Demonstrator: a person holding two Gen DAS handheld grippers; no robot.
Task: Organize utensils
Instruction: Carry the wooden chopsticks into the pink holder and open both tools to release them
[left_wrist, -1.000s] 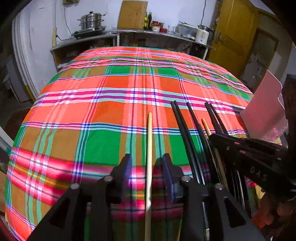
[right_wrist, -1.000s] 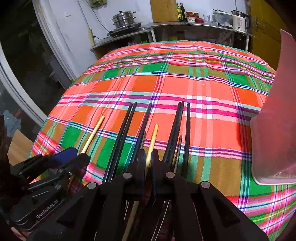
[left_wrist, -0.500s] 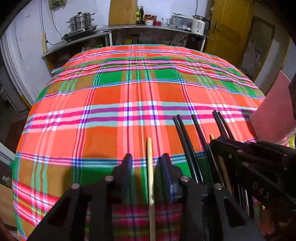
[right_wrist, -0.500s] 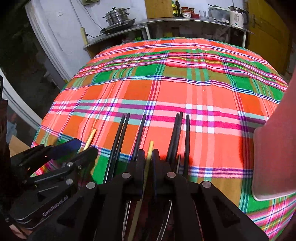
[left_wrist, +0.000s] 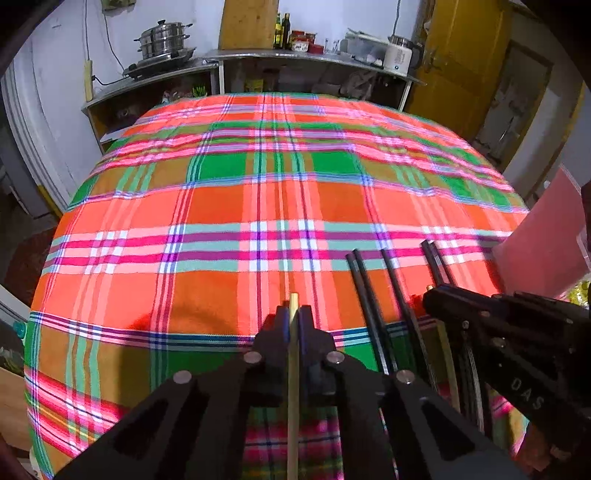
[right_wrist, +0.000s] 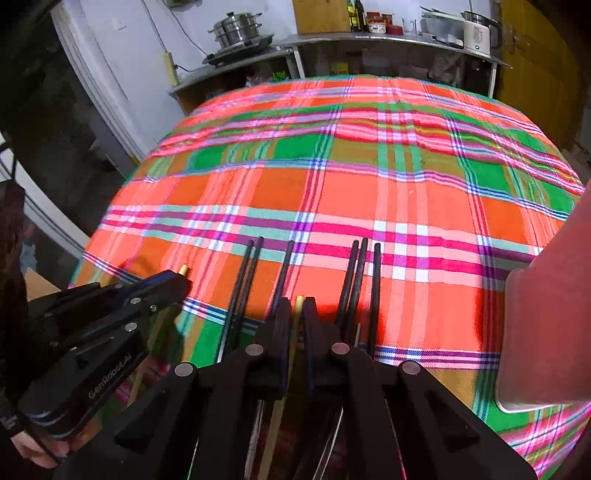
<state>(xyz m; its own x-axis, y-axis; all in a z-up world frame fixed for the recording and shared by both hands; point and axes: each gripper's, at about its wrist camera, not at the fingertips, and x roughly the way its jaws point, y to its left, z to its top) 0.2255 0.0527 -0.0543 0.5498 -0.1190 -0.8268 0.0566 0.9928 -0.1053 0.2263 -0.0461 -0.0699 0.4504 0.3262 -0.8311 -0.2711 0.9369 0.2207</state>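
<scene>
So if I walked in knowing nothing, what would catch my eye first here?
Probably the loud plaid tablecloth in orange, green and pink that fills both views. Next, the two black grippers at its near edge: the left gripper and the right gripper are each shut on a pale wooden chopstick, with a row of black chopsticks lying between and around them. A pink container stands at the right.

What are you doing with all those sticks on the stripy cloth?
A person is sorting chopsticks with two hand-held grippers. The left gripper has its jaws shut on one wooden chopstick, and the right gripper is shut on another wooden chopstick. Black chopsticks lie on the plaid tablecloth, beside a pink container.
</scene>
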